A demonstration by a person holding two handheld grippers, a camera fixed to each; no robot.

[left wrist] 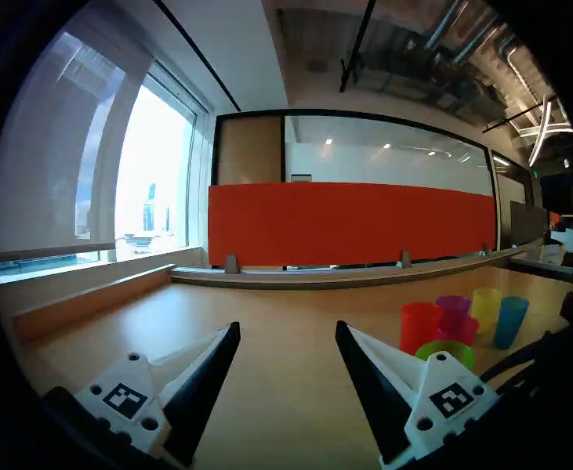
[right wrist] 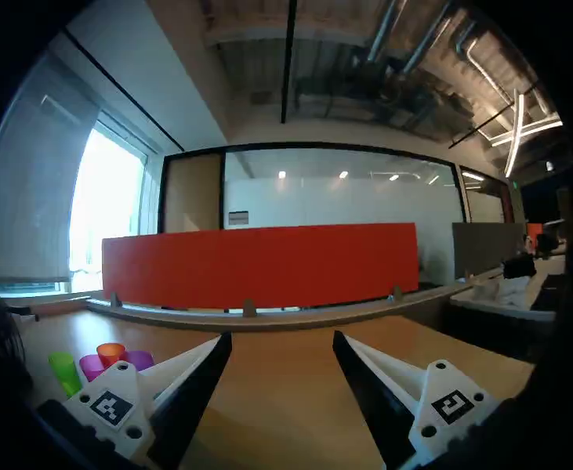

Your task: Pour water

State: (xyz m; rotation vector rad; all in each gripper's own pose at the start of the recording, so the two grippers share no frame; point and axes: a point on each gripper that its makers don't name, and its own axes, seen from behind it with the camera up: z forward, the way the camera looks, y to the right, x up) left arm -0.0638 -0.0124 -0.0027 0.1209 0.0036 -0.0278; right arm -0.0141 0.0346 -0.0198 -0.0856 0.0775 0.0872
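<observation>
Cups (left wrist: 462, 321): translucent plastic, tapered | table (left wrist: 208, 301): wood | left gripper (left wrist: 287, 326), right gripper (right wrist: 281, 337): fingers wide

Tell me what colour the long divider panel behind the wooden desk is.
The long divider panel is orange-red, clearest in the left gripper view.

On your table (left wrist: 286, 313), the left gripper view gives you five cups for certain: one orange cup (left wrist: 420, 327), one yellow cup (left wrist: 487, 305), one blue cup (left wrist: 511, 321), one green cup (left wrist: 444, 351) and one magenta cup (left wrist: 452, 307). A second magenta shape touching it may be a sixth.

In the right gripper view you can count four: the green cup (right wrist: 65, 372), the magenta cup (right wrist: 92, 366), the orange cup (right wrist: 110, 353) and one purple cup (right wrist: 139, 359).

You have one red partition (left wrist: 349, 223) on three brackets.

Your left gripper (left wrist: 286, 341) and right gripper (right wrist: 278, 348) each show two fingers and two square markers.
</observation>
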